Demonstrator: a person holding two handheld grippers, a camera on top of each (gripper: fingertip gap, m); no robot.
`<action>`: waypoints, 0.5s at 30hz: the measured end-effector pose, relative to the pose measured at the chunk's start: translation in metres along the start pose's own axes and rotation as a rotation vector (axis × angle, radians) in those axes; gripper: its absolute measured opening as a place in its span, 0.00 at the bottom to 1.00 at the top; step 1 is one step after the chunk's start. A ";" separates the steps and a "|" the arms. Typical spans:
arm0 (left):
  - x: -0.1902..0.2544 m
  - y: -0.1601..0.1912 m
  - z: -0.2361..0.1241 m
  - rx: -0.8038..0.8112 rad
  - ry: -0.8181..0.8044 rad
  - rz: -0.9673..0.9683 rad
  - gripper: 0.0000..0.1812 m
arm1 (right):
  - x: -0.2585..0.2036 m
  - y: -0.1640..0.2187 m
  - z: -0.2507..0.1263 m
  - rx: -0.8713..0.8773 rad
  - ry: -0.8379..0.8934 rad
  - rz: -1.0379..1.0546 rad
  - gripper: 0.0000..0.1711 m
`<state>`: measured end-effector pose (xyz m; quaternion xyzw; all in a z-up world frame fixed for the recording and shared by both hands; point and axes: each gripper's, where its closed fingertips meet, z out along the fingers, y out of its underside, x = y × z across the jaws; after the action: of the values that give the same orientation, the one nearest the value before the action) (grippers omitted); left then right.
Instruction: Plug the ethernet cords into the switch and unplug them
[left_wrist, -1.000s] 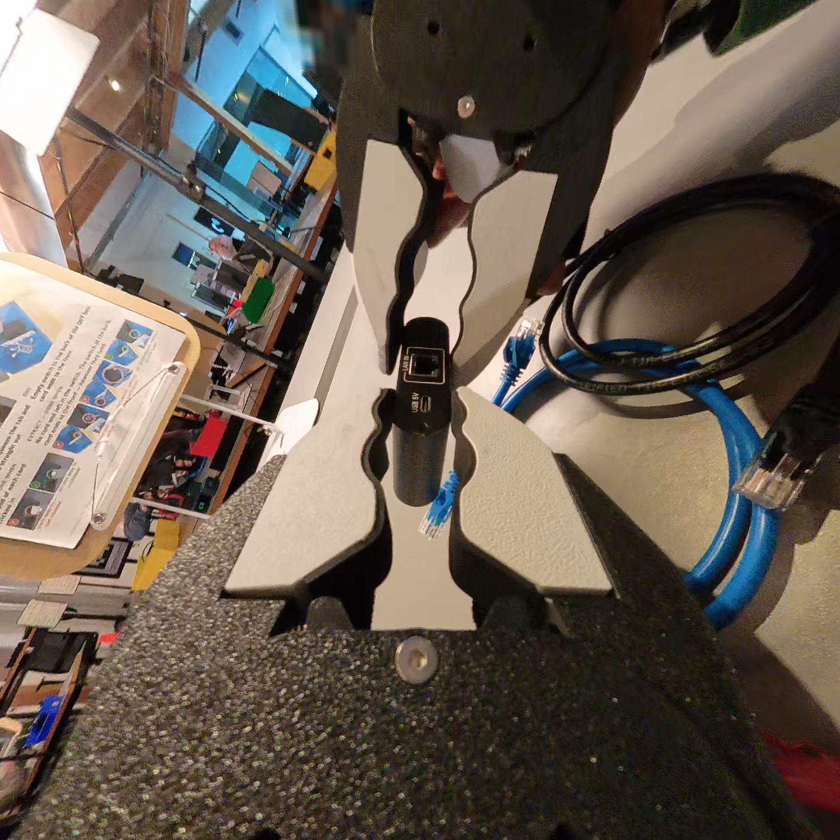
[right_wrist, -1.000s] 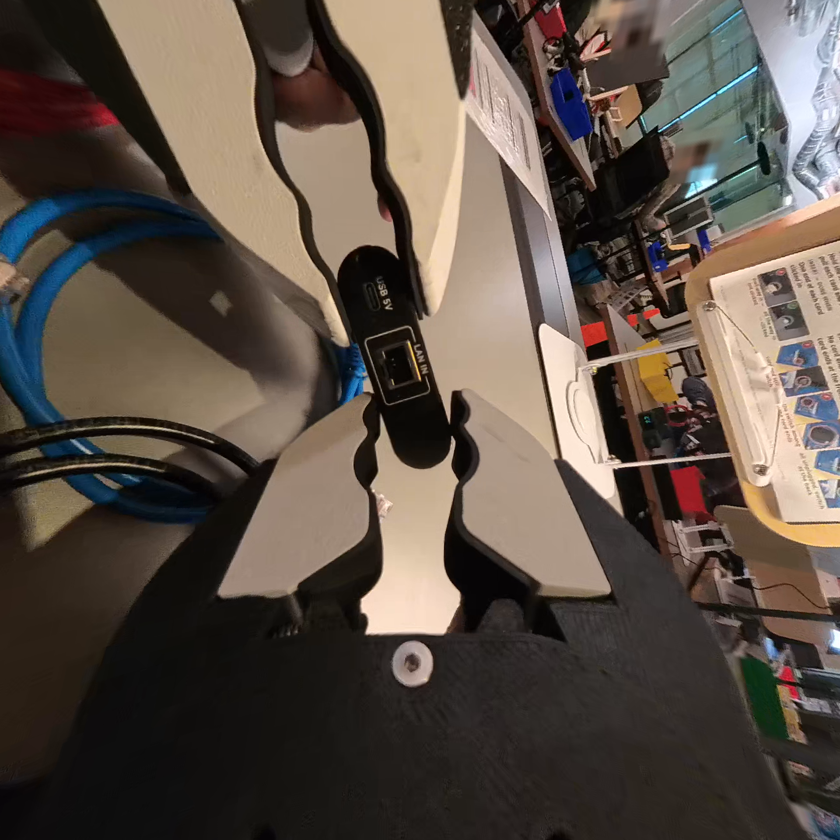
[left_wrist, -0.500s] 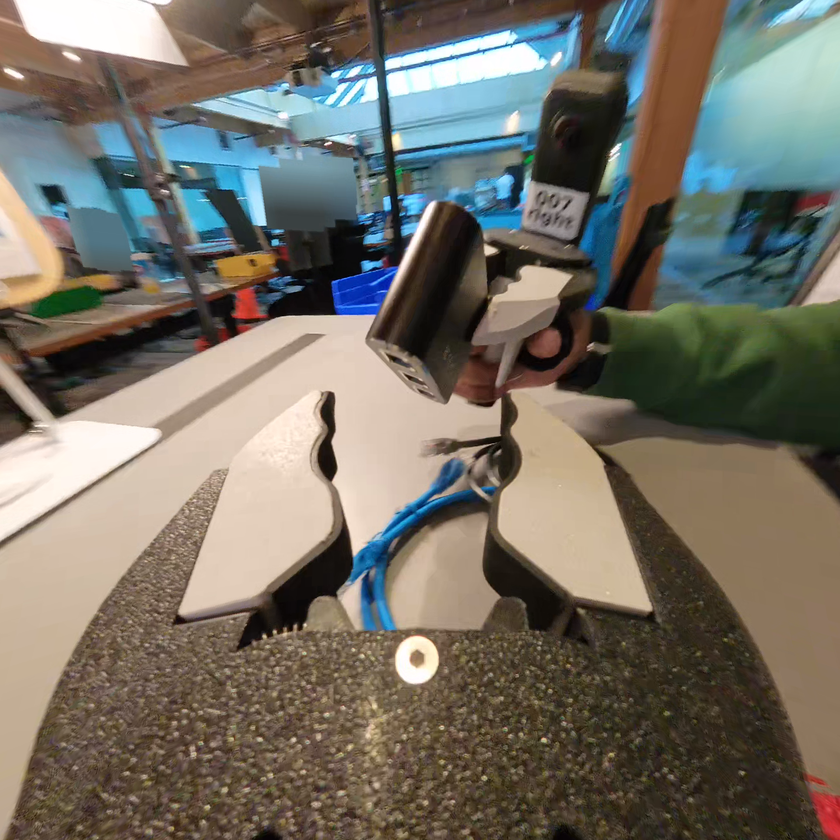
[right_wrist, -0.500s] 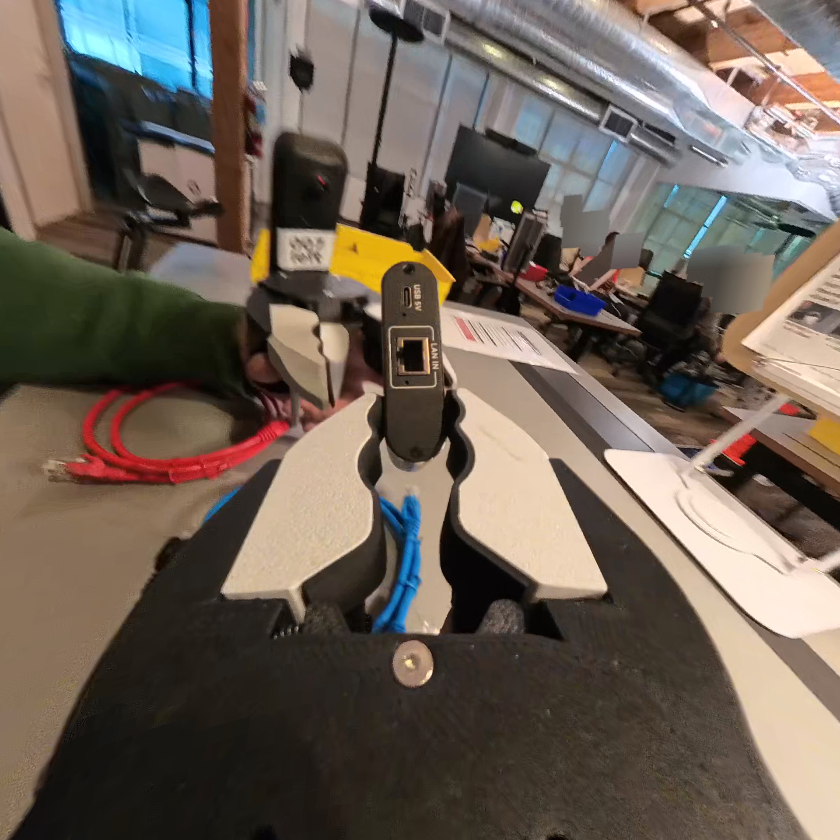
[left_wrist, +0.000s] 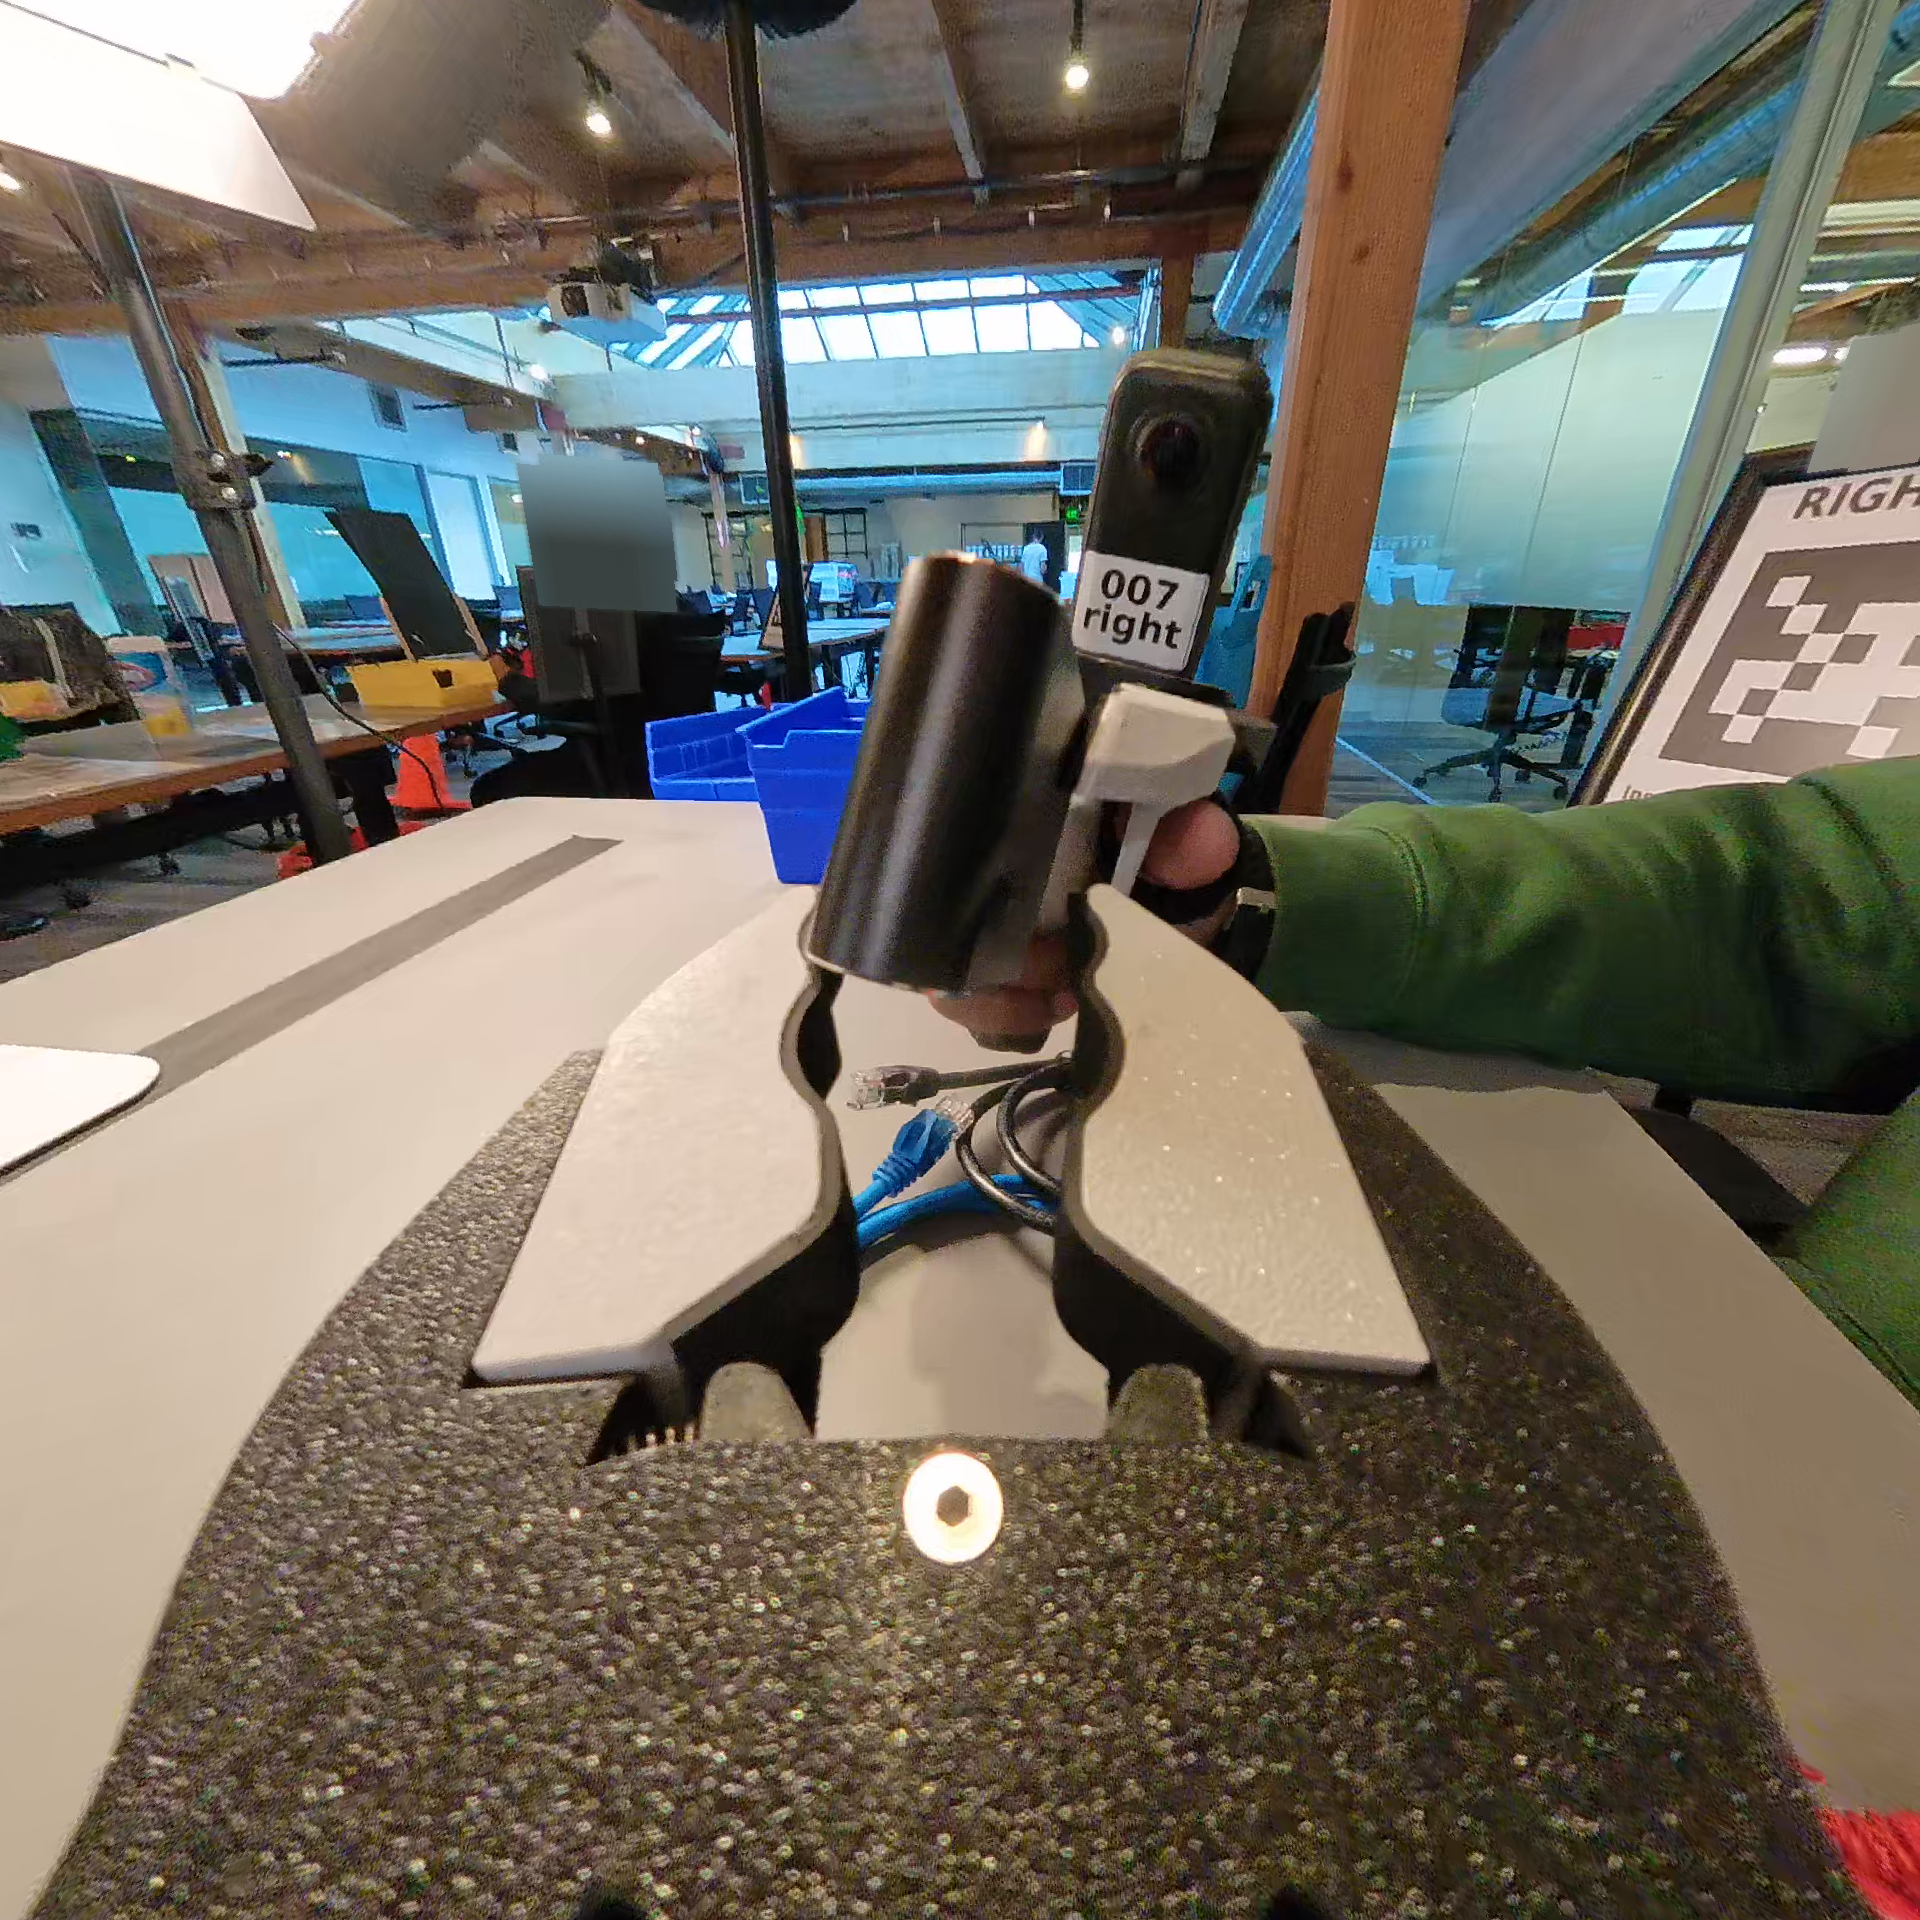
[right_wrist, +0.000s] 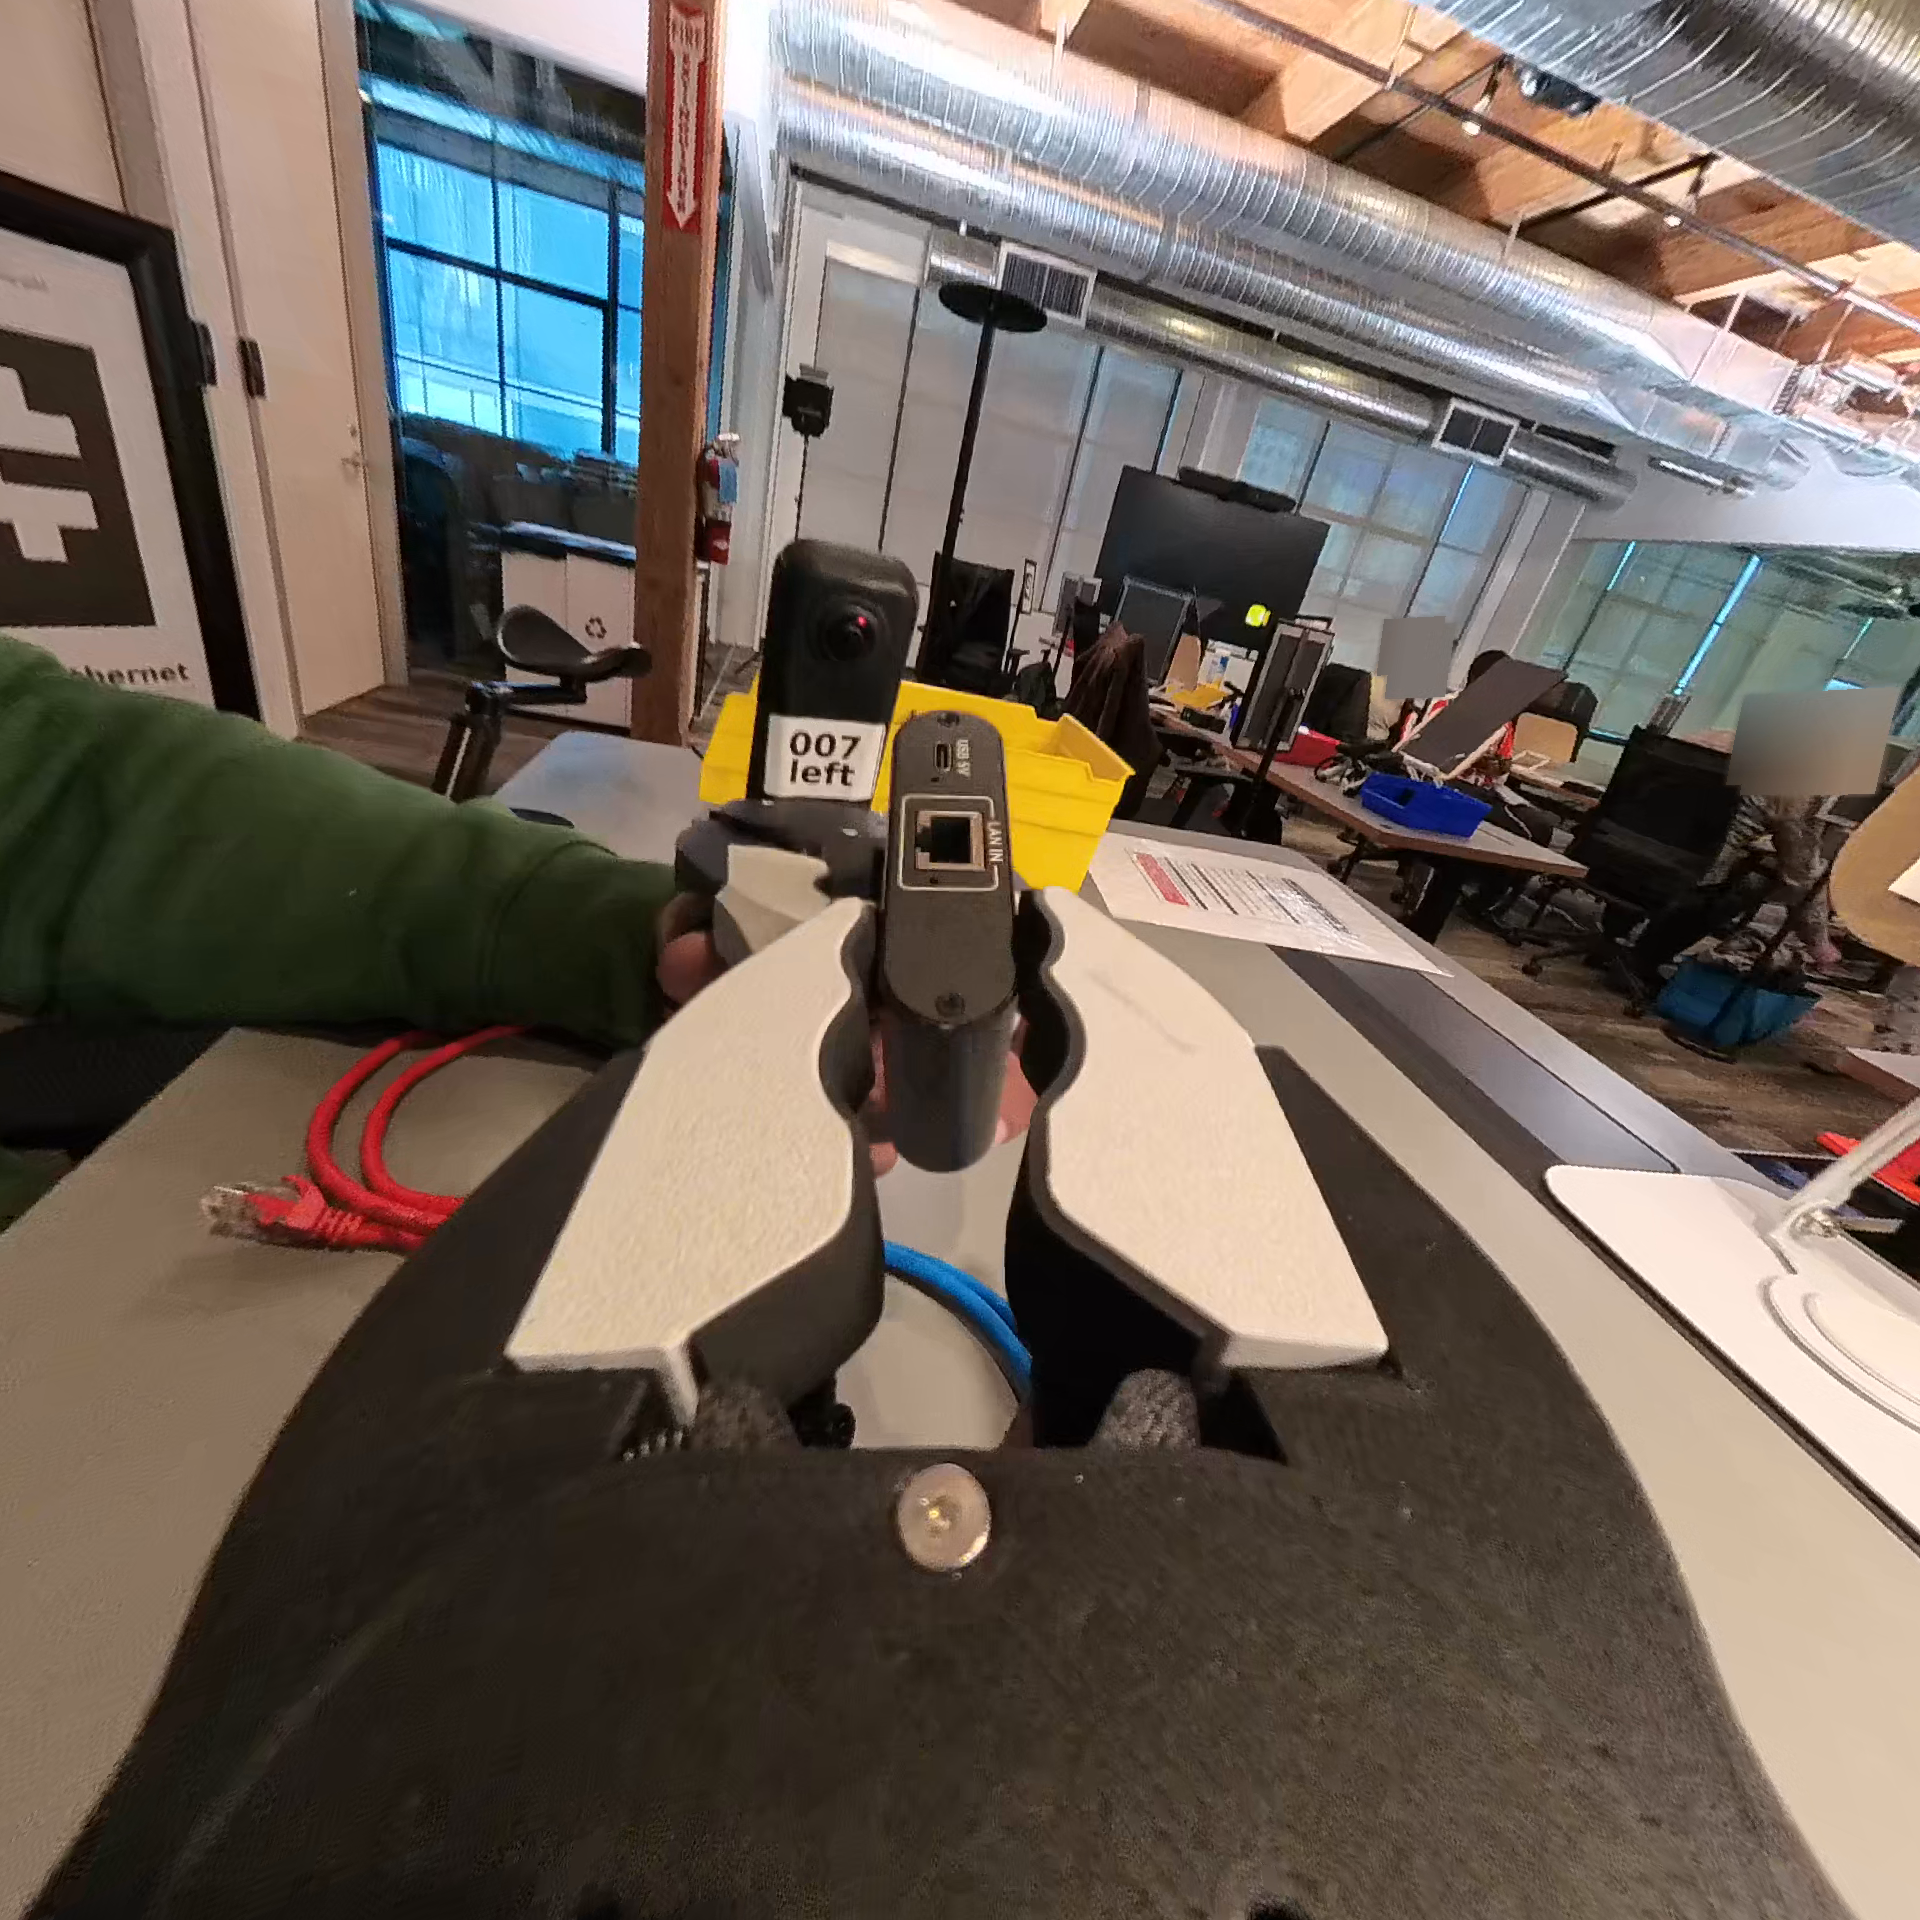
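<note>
Right wrist view, left to right: green sleeve (right_wrist: 312, 862); red cord (right_wrist: 353, 1174) lying on grey table (right_wrist: 125, 1351); right gripper (right_wrist: 945, 997), fingers clamped on black switch (right_wrist: 948, 935), held upright above the table, port facing camera; blue cord (right_wrist: 966, 1299) beneath.
Left wrist view: left gripper (left_wrist: 951, 997), fingers apart, empty; blue and black cord (left_wrist: 997, 1153) plugs on the table between them.

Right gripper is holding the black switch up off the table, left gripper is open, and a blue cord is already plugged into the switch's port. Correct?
Not quite. The port on the switch is empty in the right wrist view; the blue cord lies on the table. The rest holds.
</note>
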<state>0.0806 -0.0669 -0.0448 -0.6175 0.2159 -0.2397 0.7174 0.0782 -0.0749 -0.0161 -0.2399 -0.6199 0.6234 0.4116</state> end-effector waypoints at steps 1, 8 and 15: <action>0.001 -0.001 0.001 0.008 0.003 -0.003 0.23 | 0.000 -0.002 -0.001 0.010 -0.004 0.005 0.15; 0.003 -0.010 -0.005 0.027 -0.001 0.067 0.16 | -0.003 0.004 0.000 -0.021 -0.038 0.042 0.15; 0.009 -0.004 -0.004 -0.103 0.032 0.100 0.14 | -0.009 0.037 -0.010 -0.305 -0.049 -0.131 0.21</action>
<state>0.0852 -0.0762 -0.0418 -0.6382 0.2701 -0.2019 0.6921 0.0831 -0.0720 -0.0553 -0.2434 -0.7314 0.4996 0.3953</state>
